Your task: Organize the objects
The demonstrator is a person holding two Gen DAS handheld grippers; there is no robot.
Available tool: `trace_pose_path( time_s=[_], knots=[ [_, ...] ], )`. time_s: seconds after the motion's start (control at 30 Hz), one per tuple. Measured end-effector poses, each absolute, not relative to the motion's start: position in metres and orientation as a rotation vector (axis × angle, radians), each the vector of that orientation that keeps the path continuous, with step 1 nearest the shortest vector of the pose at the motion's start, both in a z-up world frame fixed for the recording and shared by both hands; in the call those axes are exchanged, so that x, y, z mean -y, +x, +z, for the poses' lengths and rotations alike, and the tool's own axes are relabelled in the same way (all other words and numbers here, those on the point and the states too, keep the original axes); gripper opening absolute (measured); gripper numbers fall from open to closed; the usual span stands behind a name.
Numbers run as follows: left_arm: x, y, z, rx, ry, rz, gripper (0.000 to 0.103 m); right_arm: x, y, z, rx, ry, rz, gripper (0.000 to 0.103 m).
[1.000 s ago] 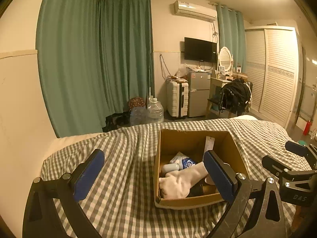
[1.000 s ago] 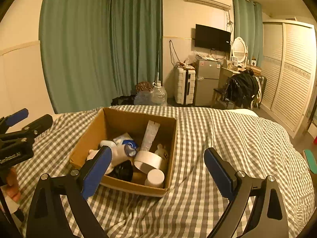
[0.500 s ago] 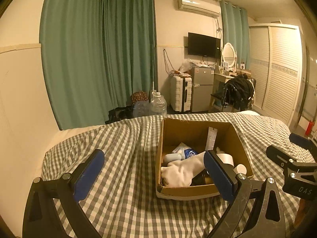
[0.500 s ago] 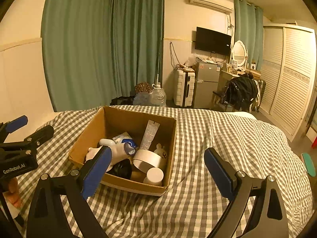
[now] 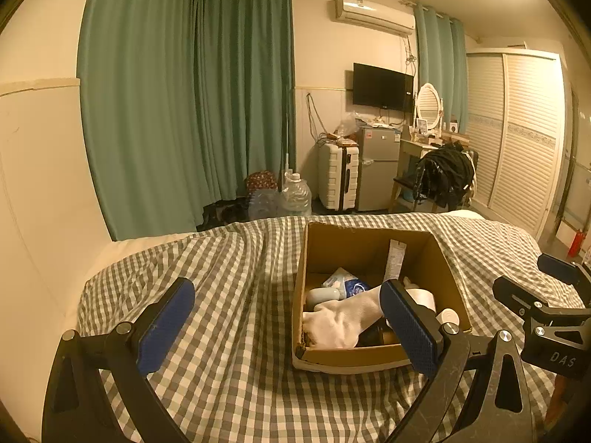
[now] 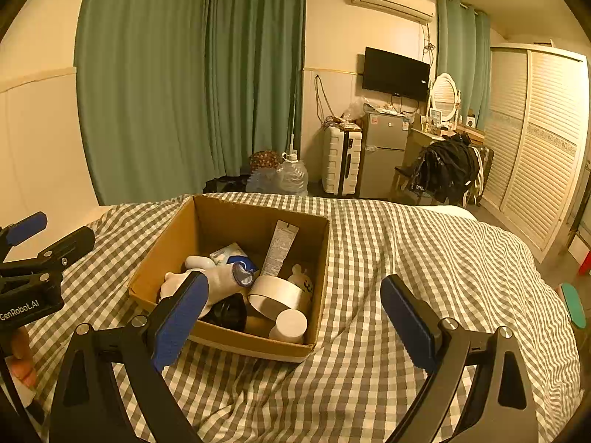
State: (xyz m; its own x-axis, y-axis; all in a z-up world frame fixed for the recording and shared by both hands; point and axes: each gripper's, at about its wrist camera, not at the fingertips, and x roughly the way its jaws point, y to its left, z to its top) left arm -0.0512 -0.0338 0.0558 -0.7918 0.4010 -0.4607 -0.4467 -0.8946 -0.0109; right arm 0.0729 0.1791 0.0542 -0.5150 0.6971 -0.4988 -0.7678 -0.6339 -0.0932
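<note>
left wrist view: left gripper (image 5: 284, 325) fingers apart, empty; cardboard box (image 5: 373, 360) of sundries lower centre-right on checked bedspread (image 5: 221, 332)

right wrist view: right gripper (image 6: 295, 317) spread, empty; box lower centre; whichever item is handled, approach from above, clear of box walls

Both tongs, left (image 5: 284, 326) and right (image 6: 293, 319), wide apart, empty.

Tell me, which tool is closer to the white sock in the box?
Probably the left tool: the white sock lies at the box's left side. The left tool hangs open just left of the box; the right tool hangs open toward its right corner.
</note>
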Motion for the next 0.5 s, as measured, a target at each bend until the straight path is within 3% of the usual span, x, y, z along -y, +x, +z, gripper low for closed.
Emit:
trace_pose_path(
  time_s=[0.5],
  knots=[
    [0.0279,-0.0487,0.0529,-0.150,-0.645,2.594,0.103,-0.1830,0.0752,0.0527,-0.199,-0.631,2.174,0.095]
  ],
)
